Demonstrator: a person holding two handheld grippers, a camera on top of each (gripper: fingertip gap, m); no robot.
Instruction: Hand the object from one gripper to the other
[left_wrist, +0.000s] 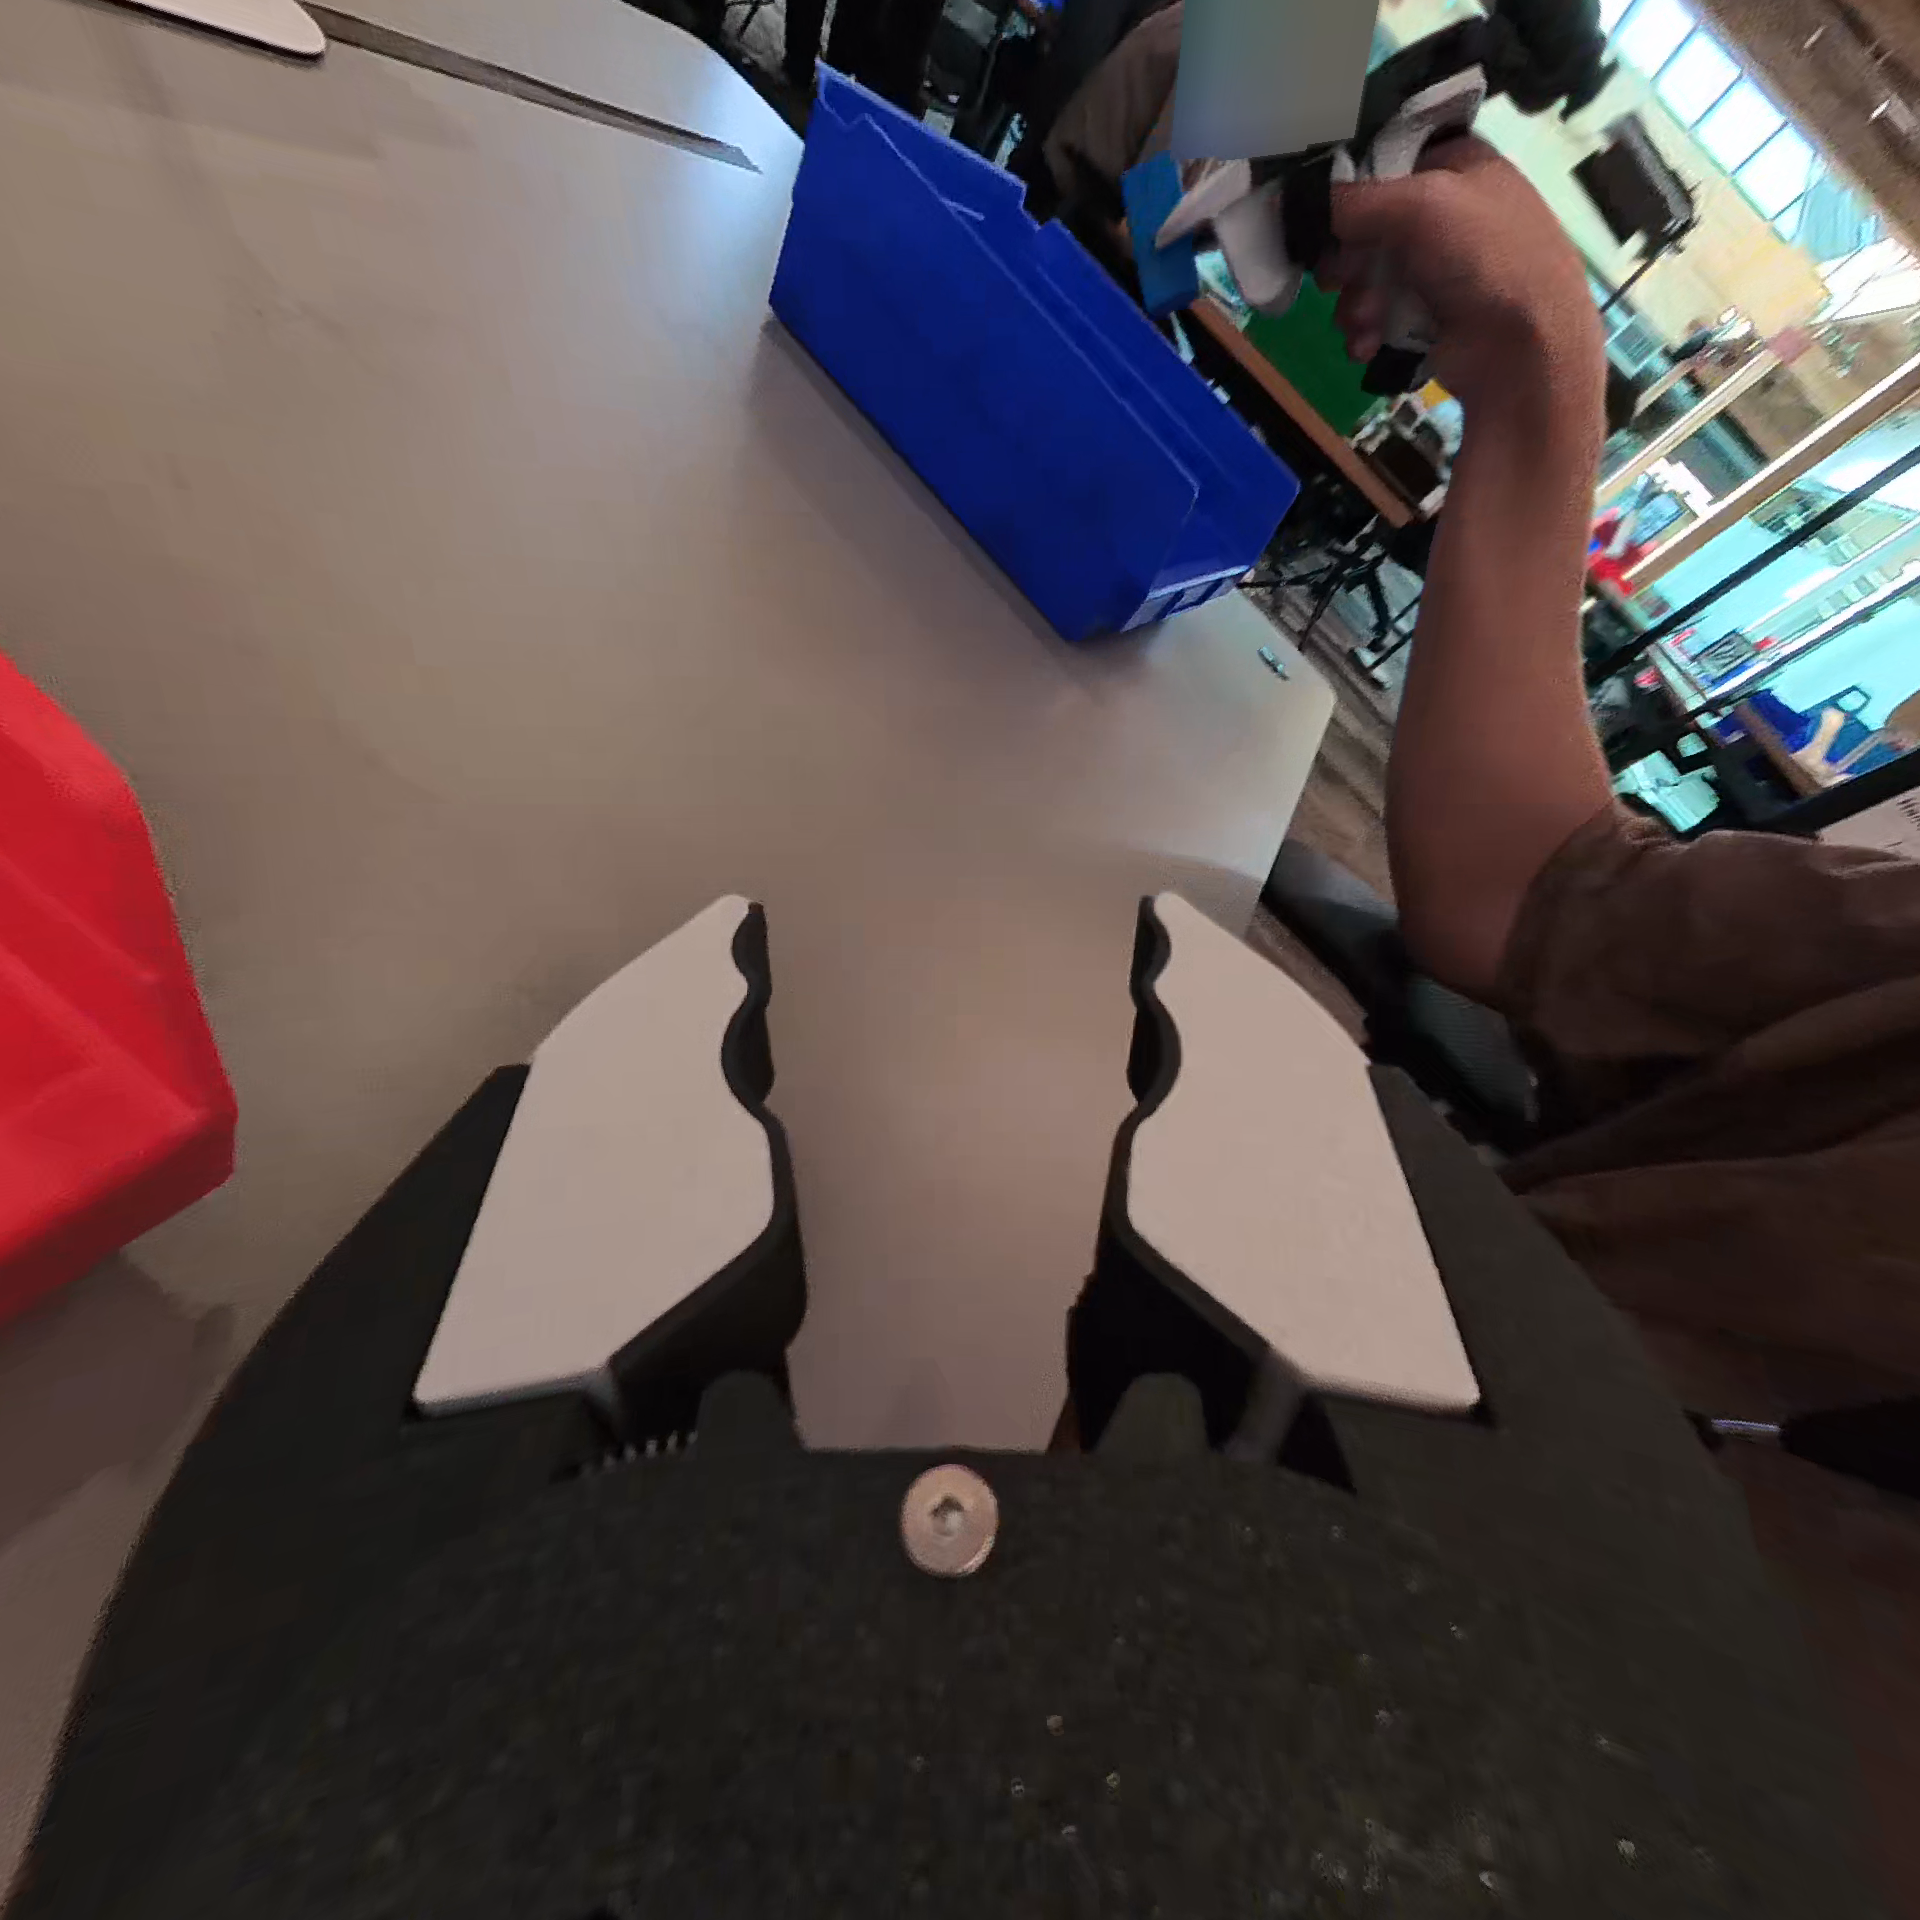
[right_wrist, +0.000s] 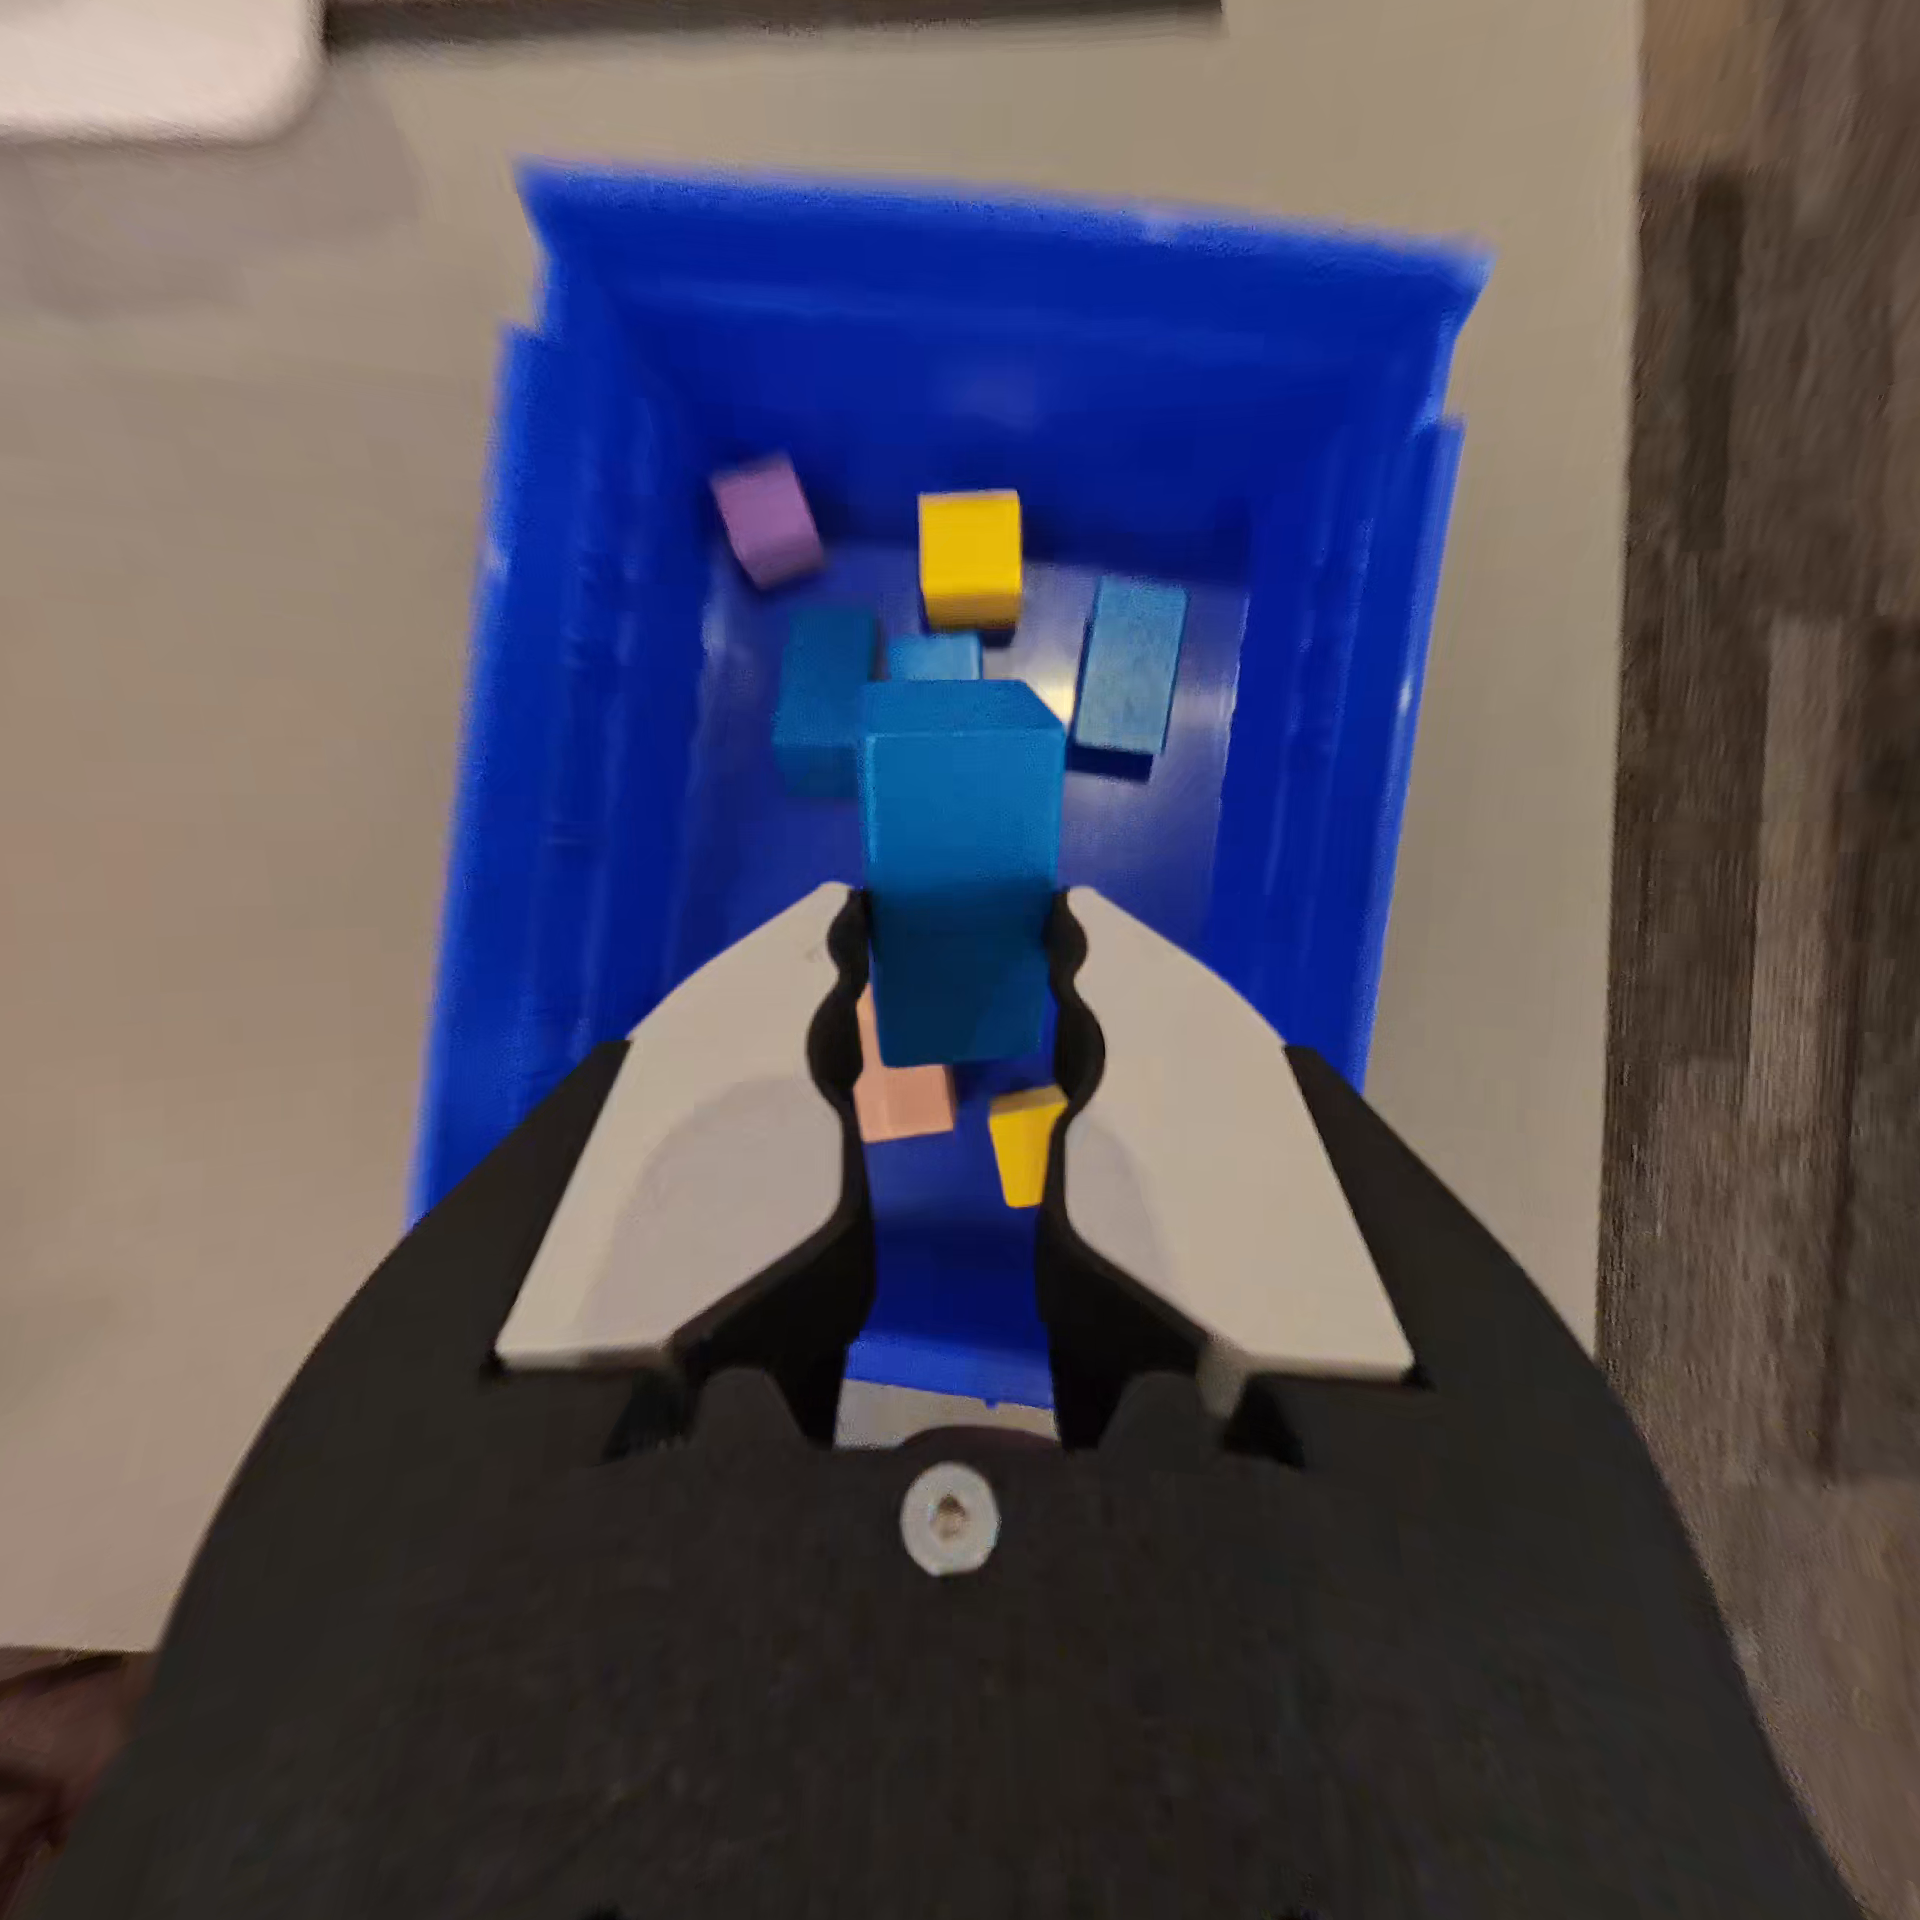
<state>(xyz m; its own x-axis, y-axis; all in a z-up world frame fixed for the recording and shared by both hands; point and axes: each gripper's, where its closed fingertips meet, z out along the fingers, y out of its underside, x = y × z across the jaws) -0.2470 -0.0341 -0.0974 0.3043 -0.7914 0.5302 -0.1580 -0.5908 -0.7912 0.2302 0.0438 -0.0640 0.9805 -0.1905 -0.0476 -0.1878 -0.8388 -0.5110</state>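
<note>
My right gripper (right_wrist: 954, 914) is shut on a long blue wooden block (right_wrist: 961, 831) and holds it high above the open blue bin (right_wrist: 582, 727). In the left wrist view the same gripper (left_wrist: 1184, 223) shows far off at the upper right, raised in a person's hand, with the blue block (left_wrist: 1148, 244) between its fingers. My left gripper (left_wrist: 948, 914) is open and empty, low over the grey table (left_wrist: 416, 520), well apart from the right one.
The blue bin (left_wrist: 987, 395) stands near the table's right edge and holds several small blocks: yellow (right_wrist: 968, 556), purple (right_wrist: 767, 520), blue (right_wrist: 1127, 665), pink (right_wrist: 902, 1101). A red bin (left_wrist: 83, 987) sits at the left. The person's forearm (left_wrist: 1486, 623) rises at the right.
</note>
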